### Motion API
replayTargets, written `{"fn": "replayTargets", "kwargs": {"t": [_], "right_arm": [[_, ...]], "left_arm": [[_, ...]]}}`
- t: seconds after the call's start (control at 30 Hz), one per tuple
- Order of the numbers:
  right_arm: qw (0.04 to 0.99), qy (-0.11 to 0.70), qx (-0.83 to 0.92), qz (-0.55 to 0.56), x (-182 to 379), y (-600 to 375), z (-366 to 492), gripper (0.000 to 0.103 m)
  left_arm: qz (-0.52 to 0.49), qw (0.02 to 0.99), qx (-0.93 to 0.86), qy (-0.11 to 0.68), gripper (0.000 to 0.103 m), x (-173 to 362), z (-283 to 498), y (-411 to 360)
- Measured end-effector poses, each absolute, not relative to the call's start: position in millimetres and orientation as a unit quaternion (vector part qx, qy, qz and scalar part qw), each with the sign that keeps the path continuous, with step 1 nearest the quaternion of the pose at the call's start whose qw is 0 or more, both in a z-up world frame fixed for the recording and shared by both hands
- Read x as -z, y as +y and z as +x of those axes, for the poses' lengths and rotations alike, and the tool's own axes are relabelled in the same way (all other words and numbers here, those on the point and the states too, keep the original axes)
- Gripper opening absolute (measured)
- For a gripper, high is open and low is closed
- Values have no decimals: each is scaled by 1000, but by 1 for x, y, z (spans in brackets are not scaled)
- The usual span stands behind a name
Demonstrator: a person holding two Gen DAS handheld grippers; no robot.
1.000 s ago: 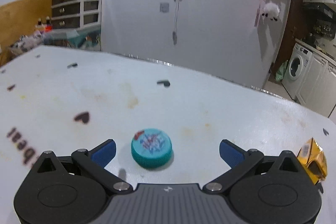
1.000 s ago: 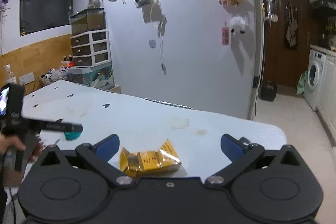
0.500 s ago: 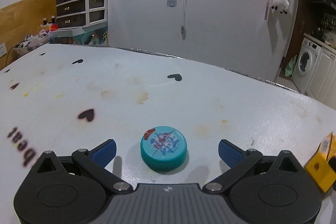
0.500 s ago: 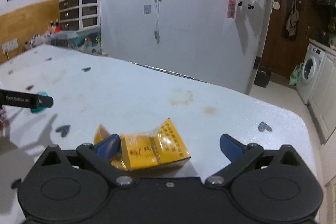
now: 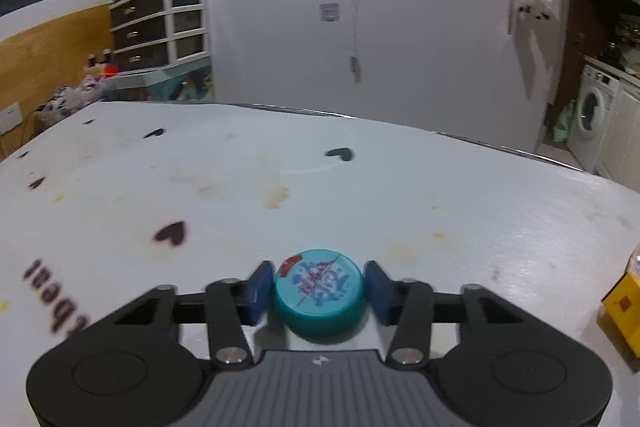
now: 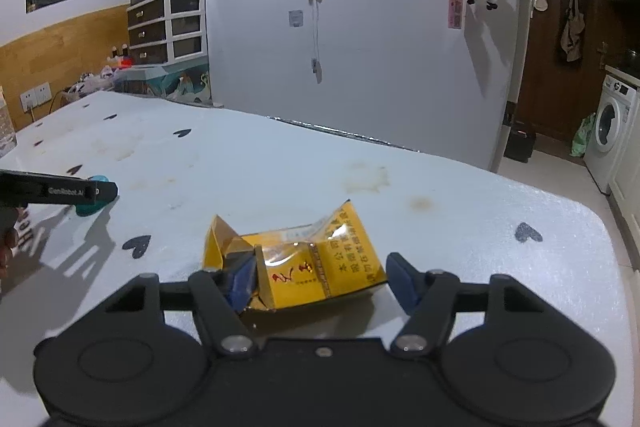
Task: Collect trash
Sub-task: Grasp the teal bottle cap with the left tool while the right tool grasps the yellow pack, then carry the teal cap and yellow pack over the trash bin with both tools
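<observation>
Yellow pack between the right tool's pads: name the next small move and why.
Probably close the right tool a little further. Its jaws have just been closing around the crushed yellow pack, but the right pad looks just clear of the pack's edge.

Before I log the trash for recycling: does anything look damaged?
Yes. The yellow cigarette pack between the right gripper fingers is crushed, with its flap torn open. The teal bottle cap looks intact.

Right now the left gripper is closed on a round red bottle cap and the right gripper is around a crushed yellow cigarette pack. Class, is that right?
Not quite: the round bottle cap in the left gripper is teal, as the left wrist view shows. The right gripper is indeed around the crushed yellow cigarette pack.
</observation>
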State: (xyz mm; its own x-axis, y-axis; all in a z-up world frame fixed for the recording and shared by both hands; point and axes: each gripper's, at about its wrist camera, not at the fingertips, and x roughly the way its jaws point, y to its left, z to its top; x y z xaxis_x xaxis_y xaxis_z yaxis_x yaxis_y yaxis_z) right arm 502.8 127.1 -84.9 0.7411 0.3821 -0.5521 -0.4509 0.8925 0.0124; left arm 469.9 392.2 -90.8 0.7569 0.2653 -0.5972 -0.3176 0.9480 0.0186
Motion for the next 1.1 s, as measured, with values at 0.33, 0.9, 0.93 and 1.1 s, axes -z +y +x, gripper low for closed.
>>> {"fn": "replayTargets", "kwargs": {"t": [0.33, 0.9, 0.93, 1.1], "right_arm": [[936, 287, -197, -49, 77, 96, 460, 68], [940, 273, -203, -12, 56, 19, 346, 68], [942, 269, -202, -11, 53, 13, 336, 68], [948, 251, -196, -4, 37, -22, 282, 68]], "left_arm": [[-32, 935, -156, 316, 49, 89, 452, 367], [-18, 958, -137, 250, 49, 62, 270, 236], [-16, 961, -131, 244, 49, 58, 258, 227], [-12, 971, -103, 217, 49, 40, 209, 188]]}}
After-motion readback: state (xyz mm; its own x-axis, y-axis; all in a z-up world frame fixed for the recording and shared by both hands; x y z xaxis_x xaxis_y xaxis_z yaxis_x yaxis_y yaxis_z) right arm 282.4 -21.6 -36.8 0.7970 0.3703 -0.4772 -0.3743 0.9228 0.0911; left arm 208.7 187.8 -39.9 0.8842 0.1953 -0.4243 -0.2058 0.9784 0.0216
